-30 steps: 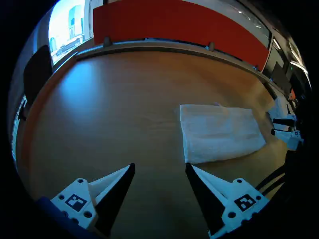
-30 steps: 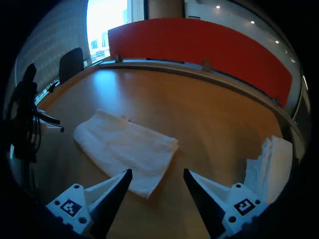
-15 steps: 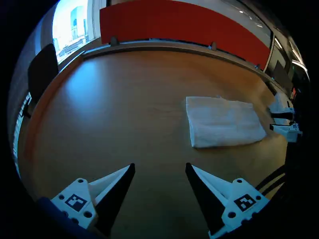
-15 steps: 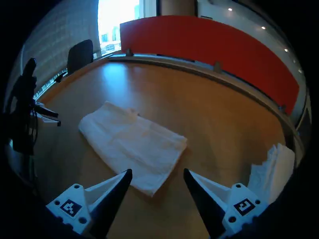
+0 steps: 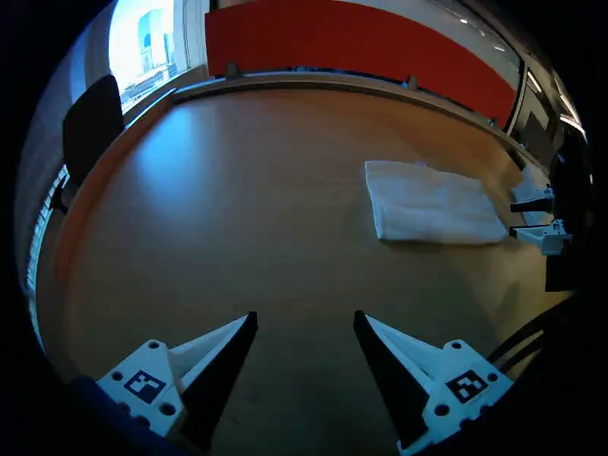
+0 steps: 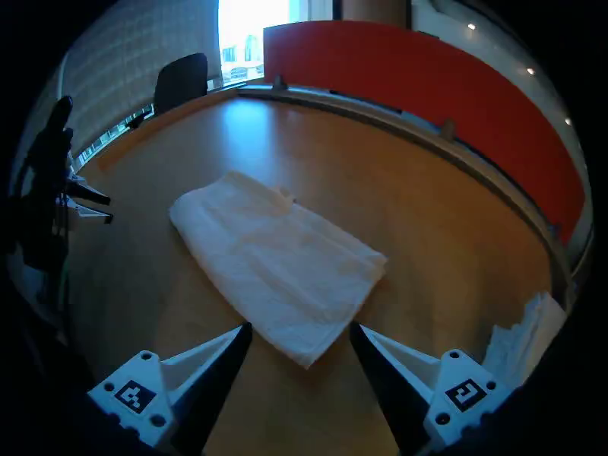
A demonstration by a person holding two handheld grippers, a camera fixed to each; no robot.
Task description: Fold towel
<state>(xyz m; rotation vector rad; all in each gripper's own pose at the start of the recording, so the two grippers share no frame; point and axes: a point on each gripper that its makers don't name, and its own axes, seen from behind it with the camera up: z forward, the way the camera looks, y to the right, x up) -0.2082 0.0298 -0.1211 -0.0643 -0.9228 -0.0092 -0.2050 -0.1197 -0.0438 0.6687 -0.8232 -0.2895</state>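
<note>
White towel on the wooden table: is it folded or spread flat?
Folded. The white towel lies on the wooden table as a compact rectangle with thick, layered edges, not as a single sheet.

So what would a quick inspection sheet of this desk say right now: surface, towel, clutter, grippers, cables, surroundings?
Surface: glossy wooden table.
Job's things: white towel, folded, lying flat.
Clutter: second white cloth at the table's edge.
Grippers: left gripper open, holding nothing; right gripper open, the towel's near corner showing between its fingers, unclamped.
Cables: dark cables beside the left gripper.
Surroundings: red partition, bright window, dark chair.
</note>
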